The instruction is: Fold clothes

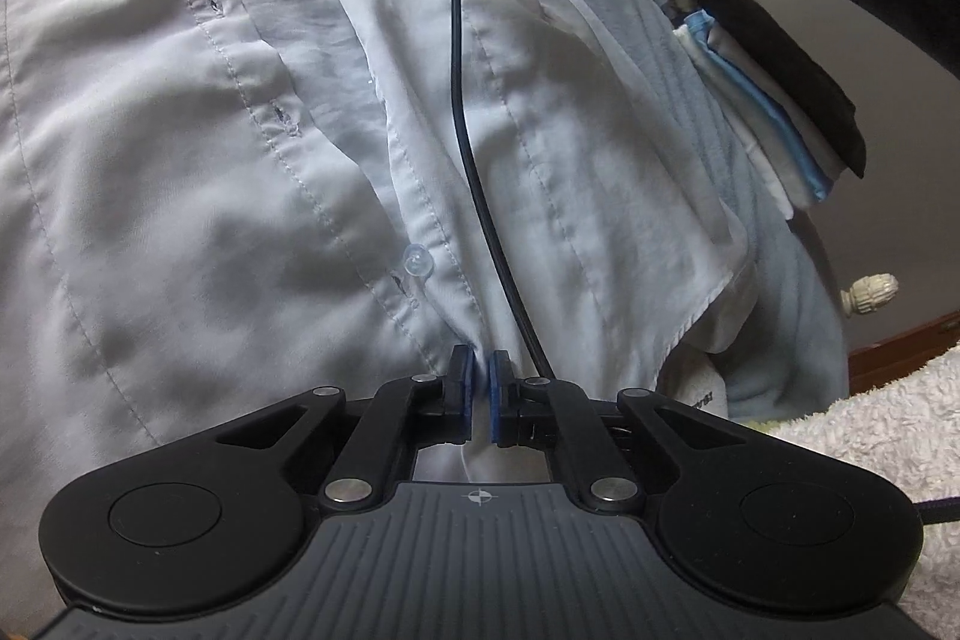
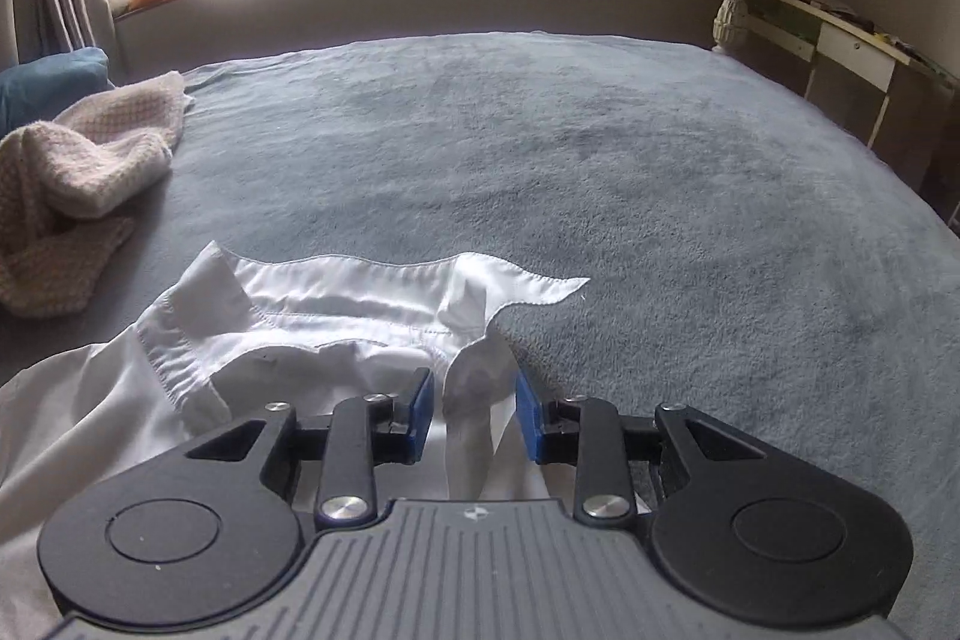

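Folding barely begun: left gripper [image 1: 478, 388] pinching white shirt [image 1: 180, 130] hem, right gripper [image 2: 474, 415] half-open around a collar-side fold [image 2: 480, 388], not yet clamping.

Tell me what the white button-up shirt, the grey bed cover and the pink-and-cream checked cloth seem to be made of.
White button-up shirt: thin, smooth woven fabric, probably cotton or a blend; crisp stitched collar, fine creases.
Grey bed cover: plush fleece, matte; brushed nap shows darker patches.
Pink-and-cream checked cloth: thick, soft, nubby weave, likely a towel or knit.
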A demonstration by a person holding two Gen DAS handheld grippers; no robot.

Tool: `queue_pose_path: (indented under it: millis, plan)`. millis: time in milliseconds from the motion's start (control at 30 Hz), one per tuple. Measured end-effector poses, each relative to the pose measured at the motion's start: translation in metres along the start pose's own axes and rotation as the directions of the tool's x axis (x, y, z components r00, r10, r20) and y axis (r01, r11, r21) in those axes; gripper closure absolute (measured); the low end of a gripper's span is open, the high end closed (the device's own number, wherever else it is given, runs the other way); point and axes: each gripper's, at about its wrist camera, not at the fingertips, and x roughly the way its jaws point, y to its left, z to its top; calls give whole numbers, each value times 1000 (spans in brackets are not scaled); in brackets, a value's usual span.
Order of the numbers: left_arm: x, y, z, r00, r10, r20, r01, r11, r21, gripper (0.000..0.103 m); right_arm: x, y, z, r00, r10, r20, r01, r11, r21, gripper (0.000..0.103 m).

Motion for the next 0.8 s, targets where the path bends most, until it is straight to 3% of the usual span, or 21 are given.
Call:
queue_pose_path:
  millis: [33, 133, 233, 300, 333, 367, 433, 600, 800]
  plan:
    - [1, 1, 1, 1000, -5, 0, 5, 1000, 2, 100, 2, -1, 2, 1000, 0, 4, 0, 1000, -8, 91]
    - [4, 0, 4, 1000, -29, -5, 29, 1000, 11, 100, -4, -10, 5, 998, 37, 41, -37, 999, 0, 93]
    - [8, -2, 3, 999, -50, -16, 50, 998, 29, 100, -19, -35, 12, 977, 189, 94, -200, 970, 135, 93]
    - [10, -2, 4, 998, -56, -20, 56, 998, 31, 99, -30, -59, 14, 915, 357, 186, -396, 881, 259, 93]
    - [11, -2, 4, 998, -58, -19, 59, 998, 29, 99, -32, -71, 13, 864, 446, 235, -502, 804, 318, 93]
    - [11, -1, 4, 998, -61, -18, 61, 998, 24, 98, -31, -80, 12, 821, 506, 265, -571, 737, 361, 93]
    - [12, 0, 4, 998, -66, -17, 66, 998, 12, 97, -27, -89, 10, 774, 564, 288, -631, 652, 420, 93]
    - [13, 2, 2, 997, -77, -12, 77, 997, -5, 97, -14, -81, 6, 762, 594, 260, -639, 621, 454, 93]
    - [10, -1, 1, 994, -112, -7, 112, 993, 22, 99, -9, -50, 10, 743, 629, 229, -661, 636, 398, 93]
